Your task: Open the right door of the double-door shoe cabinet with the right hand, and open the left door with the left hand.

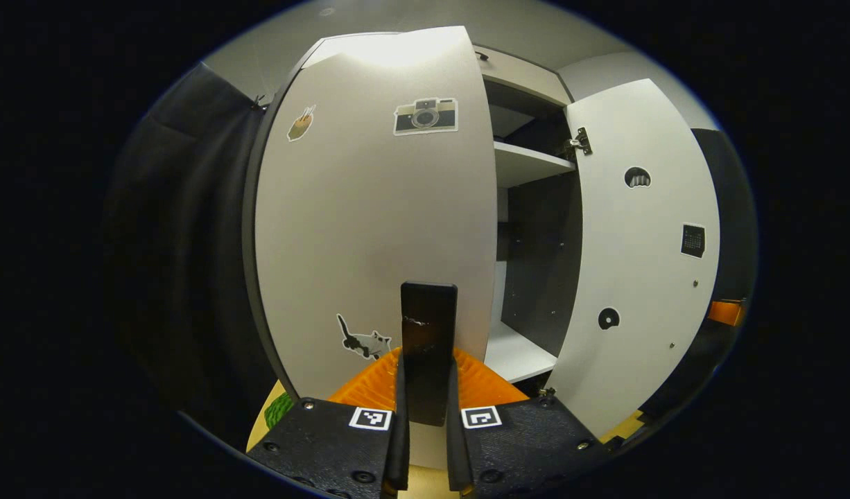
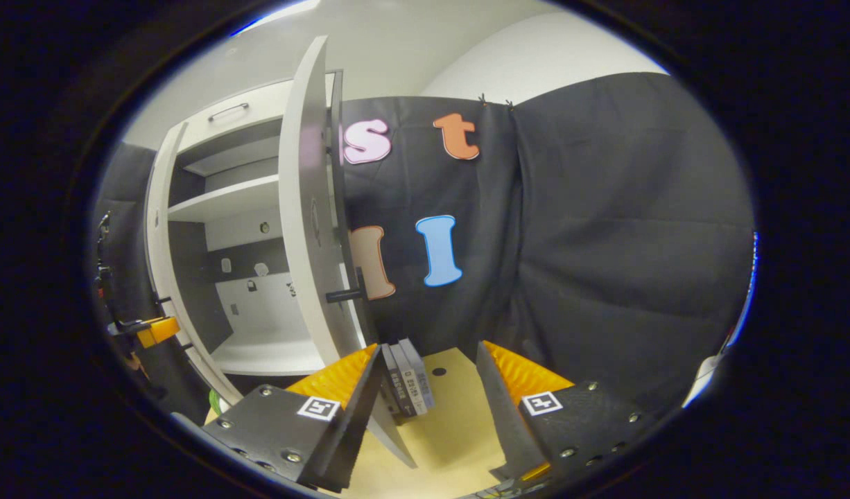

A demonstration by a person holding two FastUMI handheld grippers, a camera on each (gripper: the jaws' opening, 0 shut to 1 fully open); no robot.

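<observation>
Currently, left gripper (image 1: pixel 428 416) clenched on left door handle (image 1: pixel 428 333); right gripper (image 2: pixel 425 409) released beside open right door (image 2: pixel 307 208). Cabinet shelf (image 1: pixel 525 163) bare; black cloth wall (image 2: pixel 605 229) right of cabinet.

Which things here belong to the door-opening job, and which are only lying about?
Job:
left door, its handle clamped in the left gripper
right door, swung open
right gripper, open

Lying about:
camera sticker
cat sticker
books on the floor
</observation>
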